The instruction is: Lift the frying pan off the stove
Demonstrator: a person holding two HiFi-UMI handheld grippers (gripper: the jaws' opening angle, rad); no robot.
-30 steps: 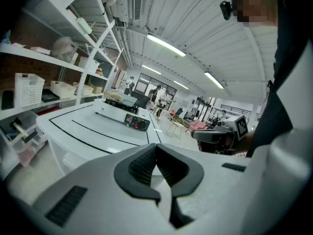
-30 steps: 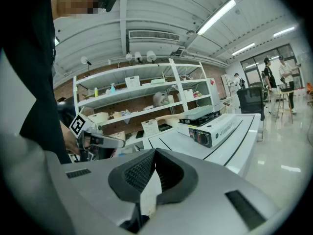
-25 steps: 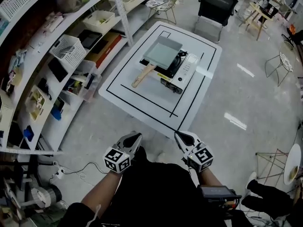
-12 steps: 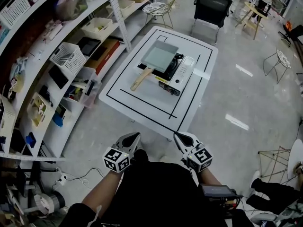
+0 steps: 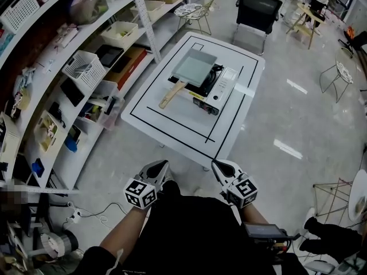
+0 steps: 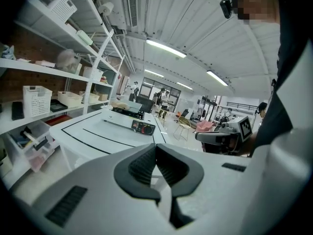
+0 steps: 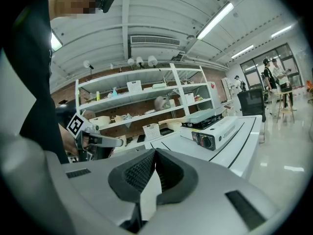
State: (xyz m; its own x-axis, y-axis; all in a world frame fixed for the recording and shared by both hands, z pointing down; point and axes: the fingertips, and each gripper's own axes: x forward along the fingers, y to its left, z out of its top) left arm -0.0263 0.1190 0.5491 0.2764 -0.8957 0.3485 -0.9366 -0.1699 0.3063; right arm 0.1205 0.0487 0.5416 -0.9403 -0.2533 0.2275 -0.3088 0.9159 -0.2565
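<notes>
A square grey-green frying pan [image 5: 195, 67] with a wooden handle [image 5: 173, 93] rests on a white portable gas stove [image 5: 221, 90]. The stove stands on a white table [image 5: 172, 122] marked with black lines. Both grippers hang low in front of my body, well short of the table. My left gripper [image 5: 161, 165] is shut with nothing in it, and so is my right gripper [image 5: 218, 166]. In the left gripper view the shut gripper [image 6: 156, 153] points toward the stove [image 6: 142, 127]. The right gripper view shows its shut gripper [image 7: 153, 161], with the stove [image 7: 217, 127] and pan [image 7: 203, 114] beyond.
Tall white shelves [image 5: 86, 62] with baskets and boxes run along the left. A black chair [image 5: 261, 7] stands behind the table, and wire chairs [image 5: 338, 76] at the right. A power strip and cables [image 5: 71, 211] lie on the floor at the lower left. Bare floor separates me from the table.
The table with the stove has shifted slightly in the head view as my head moved. Both grippers stay in the same place, still shut.
</notes>
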